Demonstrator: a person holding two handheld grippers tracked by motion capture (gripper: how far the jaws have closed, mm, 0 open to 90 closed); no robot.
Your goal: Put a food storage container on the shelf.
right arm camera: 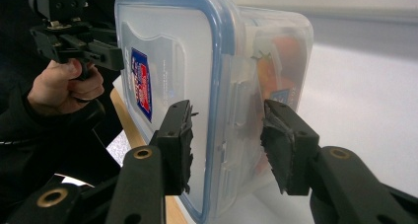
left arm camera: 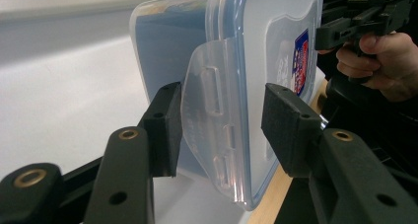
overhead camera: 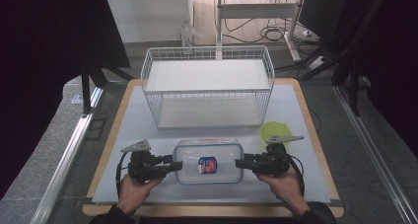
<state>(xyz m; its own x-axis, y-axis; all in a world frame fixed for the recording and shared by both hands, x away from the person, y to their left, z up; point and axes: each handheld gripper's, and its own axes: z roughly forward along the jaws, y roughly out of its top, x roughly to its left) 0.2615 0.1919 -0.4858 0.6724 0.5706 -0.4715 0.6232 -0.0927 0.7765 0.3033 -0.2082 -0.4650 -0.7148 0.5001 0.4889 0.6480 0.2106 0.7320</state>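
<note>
High view first, from the left: the left gripper [overhead camera: 173, 166] comes in level at the short left end of a clear rectangular plastic food box with a blue-sealed snap lid [overhead camera: 208, 161], which sits flat on the pale grey table mat [overhead camera: 123, 130], near its front edge and in front of the white wire two-tier shelf basket [overhead camera: 207, 86]. Left gripper view explains the approach: the jaws straddle the box's translucent side latch flap [left arm camera: 217, 120], roughly half open. The left pad lies against or just beside the flap, the right pad stands clear of the lid, so nothing is gripped yet. That flap hangs loose from the lid edge, probably the reason for coming in from the end.

On the opposite end, the right gripper [overhead camera: 240, 163] mirrors the pose. In the right gripper view its jaws bracket the lid rim and end wall [right arm camera: 231, 105], also about half open; whether the pads press I cannot tell. Orange contents show through the wall. A lime-green round dish [overhead camera: 272, 130] sits behind the right hand.
</note>
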